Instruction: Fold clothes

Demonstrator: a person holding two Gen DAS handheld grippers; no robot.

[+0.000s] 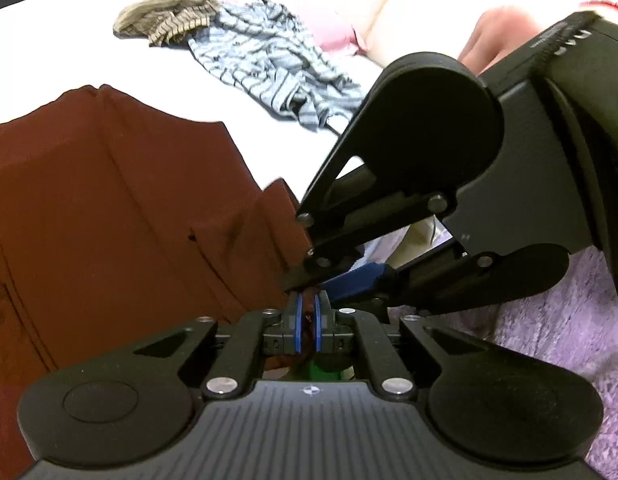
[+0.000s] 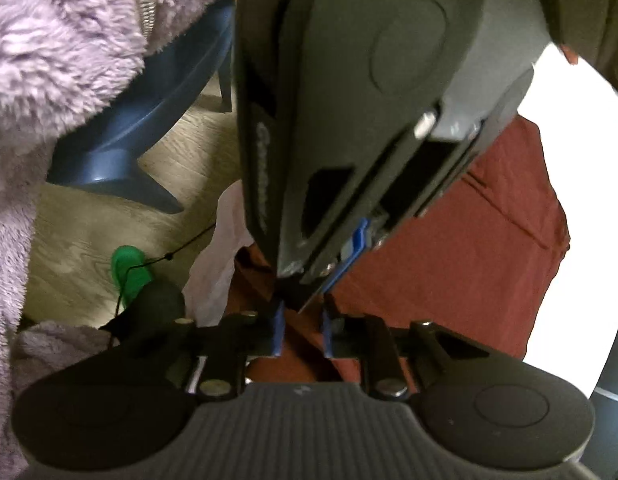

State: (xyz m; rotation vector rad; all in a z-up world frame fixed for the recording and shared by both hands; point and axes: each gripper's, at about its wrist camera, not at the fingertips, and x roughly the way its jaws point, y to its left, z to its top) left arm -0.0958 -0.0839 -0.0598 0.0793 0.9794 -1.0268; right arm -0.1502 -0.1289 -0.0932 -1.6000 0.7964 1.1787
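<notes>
While the left tool (image 1: 307,326) stays out of the question, its blue pads clenched on a pinch of the rust-red woven garment (image 1: 109,208), the right tool (image 1: 329,280) points steeply down just beside it with its tips against the same edge. Seen from the right wrist, the right tool's (image 2: 303,330) pads stand slightly apart over the fabric (image 2: 449,248), not visibly pressing it. Beyond both tools the garment spreads across the white bed (image 1: 269,140), a crumpled blue striped shirt (image 1: 265,64) farther off.
</notes>
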